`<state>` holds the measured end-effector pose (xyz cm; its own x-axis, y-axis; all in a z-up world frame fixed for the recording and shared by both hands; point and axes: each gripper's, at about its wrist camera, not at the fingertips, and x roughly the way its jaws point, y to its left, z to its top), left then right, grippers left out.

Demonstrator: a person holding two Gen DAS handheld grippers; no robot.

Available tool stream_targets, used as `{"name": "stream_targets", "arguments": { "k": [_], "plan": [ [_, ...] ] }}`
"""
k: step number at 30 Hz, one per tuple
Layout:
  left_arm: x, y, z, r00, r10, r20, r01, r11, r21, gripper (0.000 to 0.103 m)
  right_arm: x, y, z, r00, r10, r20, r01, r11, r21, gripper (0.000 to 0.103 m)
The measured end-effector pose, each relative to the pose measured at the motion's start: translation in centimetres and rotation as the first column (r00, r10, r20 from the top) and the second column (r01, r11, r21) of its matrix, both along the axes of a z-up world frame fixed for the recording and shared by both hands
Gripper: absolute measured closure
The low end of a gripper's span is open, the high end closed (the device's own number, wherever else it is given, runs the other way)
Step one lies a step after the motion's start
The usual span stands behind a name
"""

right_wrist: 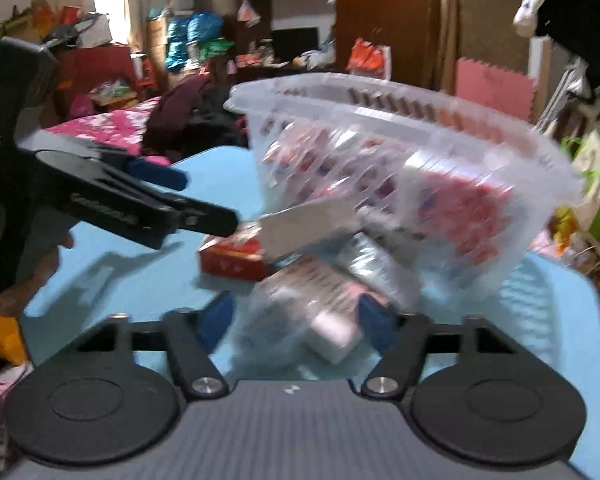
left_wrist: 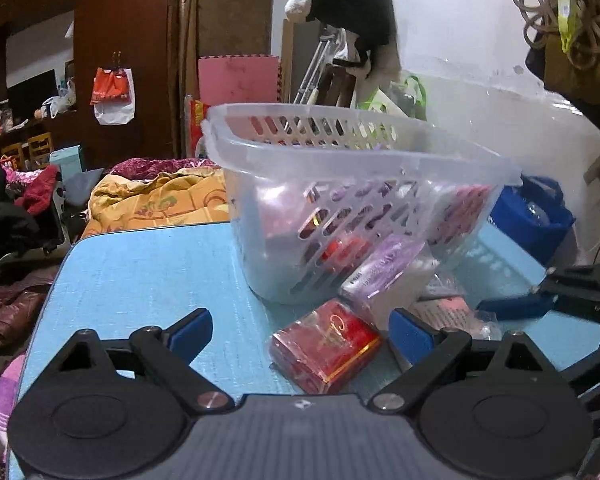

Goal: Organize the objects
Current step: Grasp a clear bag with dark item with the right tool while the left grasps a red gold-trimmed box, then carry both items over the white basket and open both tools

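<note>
A clear plastic basket [left_wrist: 356, 204] with slotted walls stands on the light blue table [left_wrist: 140, 272], tilted, and several packets have spilled out at its near side. In the left wrist view the left gripper [left_wrist: 302, 334] is released, its blue pads spread wide over the near part of the table. A red box in clear wrap [left_wrist: 326, 350] lies on the table between those pads, closer to the right pad and not pressed by either. Just beyond it a purple packet [left_wrist: 382, 274] leans against the basket's near wall.

In the right wrist view the right gripper [right_wrist: 296, 320] has a crinkled clear bag with pink and white contents [right_wrist: 312, 308] between its blue pads. The picture is blurred, but the pads seem to press on the bag from both sides, so the gripper looks to be grasping it. The bag sits just near of the basket, right of the red box. The left gripper shows at the far left there.
</note>
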<state>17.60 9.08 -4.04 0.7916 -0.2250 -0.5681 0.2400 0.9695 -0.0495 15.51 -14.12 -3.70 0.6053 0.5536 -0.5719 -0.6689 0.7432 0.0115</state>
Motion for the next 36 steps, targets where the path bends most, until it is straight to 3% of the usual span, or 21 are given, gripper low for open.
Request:
{"name": "stream_targets", "arguments": {
  "k": [1, 5, 20, 22, 24, 27, 36],
  "plan": [
    [0.2, -0.3, -0.1, 1.0, -0.004, -0.006, 0.005, 1.0, 0.007, 0.007, -0.1, 0.0, -0.1, 1.0, 0.02, -0.002, -0.02, 1.0, 0.009, 0.054],
    [0.6, -1.2, -0.8, 0.999, -0.022, -0.028, 0.023, 0.999, 0.032, 0.007, -1.0, -0.6, 0.4, 0.999, 0.011, 0.045, -0.011, 1.0, 0.014, 0.054],
    [2.2, -3.3, -2.6, 0.996, -0.004, -0.087, 0.013, 0.994, 0.107, 0.009, -1.4, -6.4, 3.7, 0.996, -0.059, 0.059, 0.049, 0.986, 0.158, 0.054],
    [2.0, -3.4, -2.6, 0.997, -0.004, -0.082, 0.013, 0.994, 0.108, 0.021, -1.4, -6.6, 3.8, 0.996, -0.067, 0.065, 0.056, 0.986, 0.16, 0.054],
    [1.6, -3.5, -2.4, 0.998, 0.0, -0.068, 0.008, 0.993, 0.12, 0.023, -1.2, -6.8, 3.8, 0.995, -0.073, 0.072, 0.06, 0.985, 0.16, 0.054],
    [0.4, -3.1, -1.8, 1.0, 0.02, -0.018, -0.017, 0.99, 0.137, 0.023, -1.3, -7.2, 4.1, 0.994, -0.08, 0.075, 0.067, 0.983, 0.17, 0.054],
    [-3.3, -1.3, 1.3, 0.996, -0.003, 0.084, -0.002, 0.998, 0.059, 0.023, -1.5, -7.9, 4.5, 0.99, -0.101, 0.094, 0.082, 0.978, 0.19, 0.054]
  ]
}}
